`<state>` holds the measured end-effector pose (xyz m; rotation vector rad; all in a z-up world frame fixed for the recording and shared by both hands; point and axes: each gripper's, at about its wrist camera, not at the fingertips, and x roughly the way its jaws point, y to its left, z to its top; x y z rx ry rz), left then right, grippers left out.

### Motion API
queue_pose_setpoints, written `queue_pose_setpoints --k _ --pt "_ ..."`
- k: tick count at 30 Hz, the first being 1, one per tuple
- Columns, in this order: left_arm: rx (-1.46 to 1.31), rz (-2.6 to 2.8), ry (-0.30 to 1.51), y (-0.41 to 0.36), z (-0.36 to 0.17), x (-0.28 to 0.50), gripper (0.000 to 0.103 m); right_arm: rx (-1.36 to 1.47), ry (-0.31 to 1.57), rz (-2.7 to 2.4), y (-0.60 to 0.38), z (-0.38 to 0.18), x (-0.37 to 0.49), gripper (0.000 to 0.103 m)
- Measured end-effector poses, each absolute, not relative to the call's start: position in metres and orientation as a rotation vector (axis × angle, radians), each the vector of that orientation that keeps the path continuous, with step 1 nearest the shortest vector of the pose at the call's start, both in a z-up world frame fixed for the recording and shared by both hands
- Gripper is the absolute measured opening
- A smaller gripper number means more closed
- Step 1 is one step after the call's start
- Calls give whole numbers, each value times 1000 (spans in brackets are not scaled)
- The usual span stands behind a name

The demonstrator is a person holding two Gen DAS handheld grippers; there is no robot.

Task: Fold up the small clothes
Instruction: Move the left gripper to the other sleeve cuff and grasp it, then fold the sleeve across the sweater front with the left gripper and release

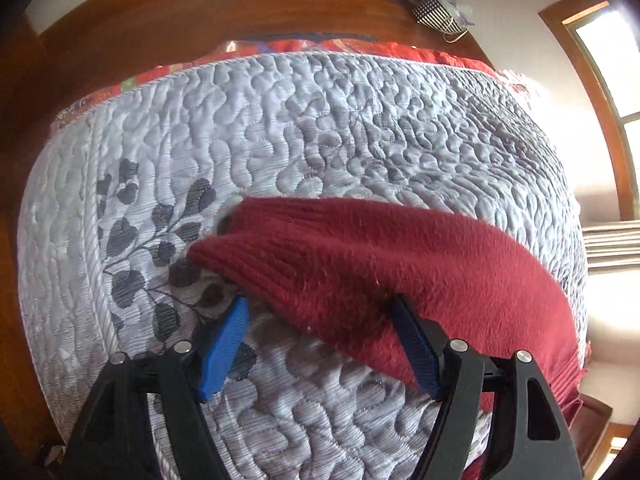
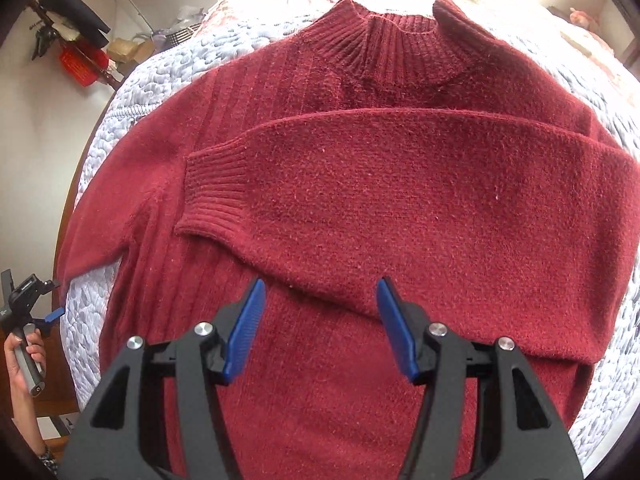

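In the right wrist view, far left, a hand is seen wrapped round the handle of the left gripper, held off the edge of the bed w/ a blue tip showing; beyond it, upper left, a clutter of bags and boxes is made out against the wall. Next, the quilted bedspread is shown, pale grey-blue; the red sweater is laid flat on it, collar away from the camera; one sleeve is spread out to the left onto the quilt, the other sleeve is folded across the chest w/ its ribbed cuff pointing left. The right gripper is held over the sweater's lower body approx. at the edge of the folded sleeve; its blue fingers are spread wide, nothing between them.

In the left wrist view, the leaf print on the bedspread is seen at left; the outspread sleeve is laid across the quilt, cuff end to the left. The left gripper is released, fingers wide apart; the left one is placed beside the sleeve's near edge, the right one is set against the knit; whether fabric is touched can't be told. Wood flooring is seen behind; a window is blown out at right.
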<state>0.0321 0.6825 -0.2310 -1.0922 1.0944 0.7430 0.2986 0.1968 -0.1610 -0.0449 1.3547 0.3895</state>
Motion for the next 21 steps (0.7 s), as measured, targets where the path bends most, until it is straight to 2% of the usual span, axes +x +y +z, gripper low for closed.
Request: queue_pose_setpoints --k 2,4,6,7,8,9,12,21 --pt "-1142 733 1090 690 -242 35 73 -43 1361 382 197 -163 300 58" --pt "-1193 728 1065 695 -251 36 65 -42 1364 381 198 -164 300 58" --pt "-1223 735 1036 699 -255 35 43 -49 1362 381 199 -164 300 58" --pt "-1229 735 1021 701 -255 35 36 -55 1360 381 199 -164 299 58" --pt "-1229 735 1005 702 -253 36 22 -60 1358 379 199 -163 299 58" --pt "-1214 743 994 702 -250 39 13 -62 1355 378 198 -162 298 58" --pt "-1116 743 943 698 -226 47 7 -55 1349 377 193 -158 296 58" --pt "-840 625 794 649 -145 96 7 -31 1325 352 165 -146 291 60"
